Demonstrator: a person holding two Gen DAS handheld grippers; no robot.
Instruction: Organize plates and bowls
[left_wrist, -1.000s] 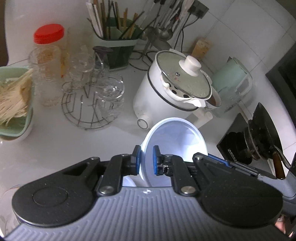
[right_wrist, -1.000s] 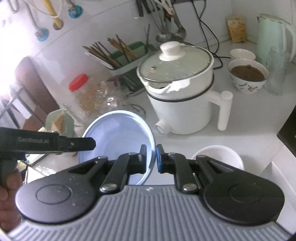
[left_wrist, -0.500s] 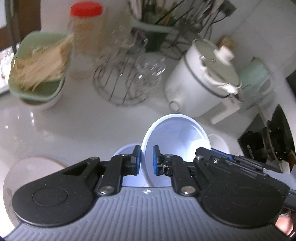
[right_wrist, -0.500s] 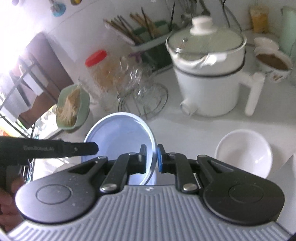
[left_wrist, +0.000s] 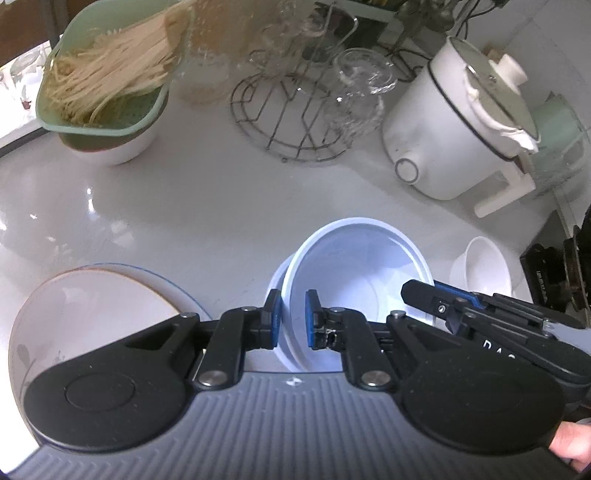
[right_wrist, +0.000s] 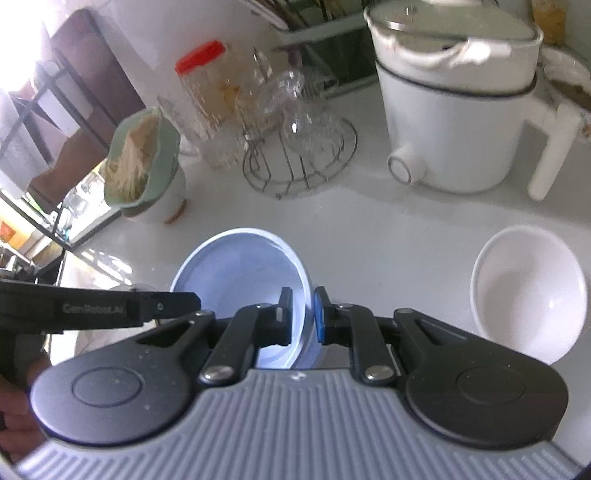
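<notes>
1. The left gripper (left_wrist: 292, 320) pinches the near rim of the pale blue bowl (left_wrist: 354, 273).
2. The right gripper (right_wrist: 302, 316) pinches the opposite rim of the same bowl, tilted just above the white counter (left_wrist: 207, 206).
3. A white bowl (right_wrist: 528, 291) sits to the right; a plate (left_wrist: 85, 306) lies to the left.

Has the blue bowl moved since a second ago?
Yes. The blue bowl, held in both grippers, has come down toward the counter, away from the white pot in the right wrist view.
</notes>
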